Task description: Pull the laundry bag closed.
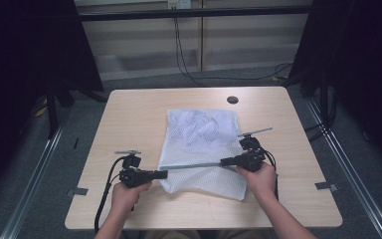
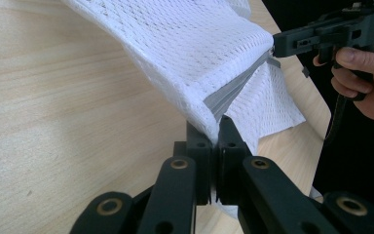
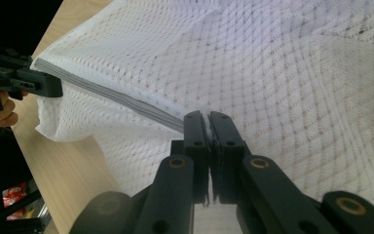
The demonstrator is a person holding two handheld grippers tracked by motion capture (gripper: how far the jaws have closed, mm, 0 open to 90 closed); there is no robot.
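A white mesh bag (image 1: 203, 144) with a grey zipper strip (image 1: 194, 166) lies on the middle of the wooden table (image 1: 129, 119). My left gripper (image 1: 165, 174) is shut on the zipper's left end (image 2: 222, 100), and my right gripper (image 1: 222, 161) is shut on its right end (image 3: 126, 100). The strip is pulled taut between them and lifted a little off the table. Bunched white cloth (image 1: 201, 127) shows through the mesh at the bag's far half. In the left gripper view the mesh (image 2: 185, 44) drapes away from the pinched jaws toward the other gripper (image 2: 277, 46).
A dark round hole (image 1: 232, 99) sits in the table near its far edge. Black curtains and metal floor rails flank the table on both sides. Cables hang at the back wall. Bare tabletop lies left and right of the bag.
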